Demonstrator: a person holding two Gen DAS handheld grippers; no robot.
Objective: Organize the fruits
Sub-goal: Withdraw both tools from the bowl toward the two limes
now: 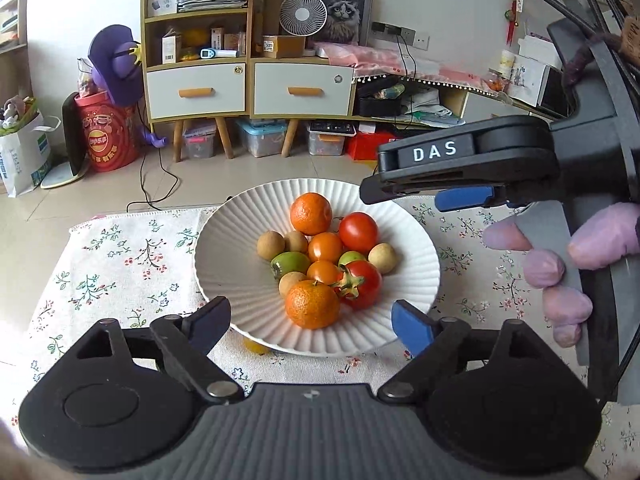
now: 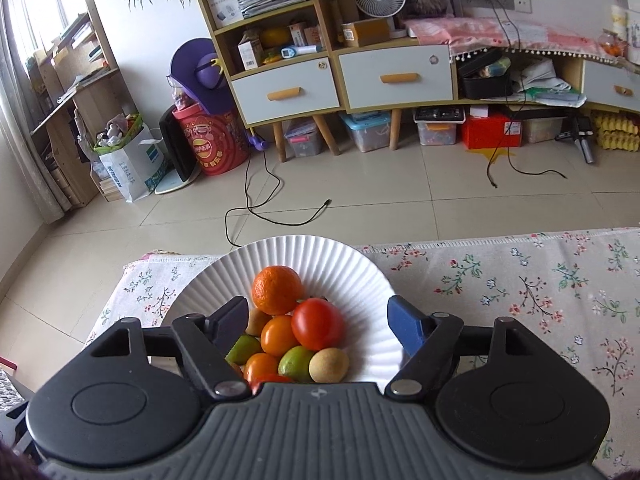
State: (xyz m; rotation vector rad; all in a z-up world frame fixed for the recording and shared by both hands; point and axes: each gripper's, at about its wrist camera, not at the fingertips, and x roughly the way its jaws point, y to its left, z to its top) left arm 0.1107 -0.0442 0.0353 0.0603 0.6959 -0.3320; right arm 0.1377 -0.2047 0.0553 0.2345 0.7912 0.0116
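Both claws, left [image 1: 310, 320] and right [image 2: 316, 320], gape empty over the plate [image 1: 240, 280]; a clumsy pinch could scatter the heaped fruit [image 1: 324, 264] off the rim.

Your left wrist camera sits close above the near rim of the white plate [image 1: 240, 280] and looks forward across the desk [image 1: 120, 264] toward the far cabinet [image 1: 248, 80]. It also catches your right gripper [image 1: 400, 196] at its right side. Your right wrist camera hangs nearer over the same plate [image 2: 360, 280], facing the same cabinet [image 2: 340, 76] at a slight slant. Both views share the plate, the fruit, the floral cloth and the far wall.
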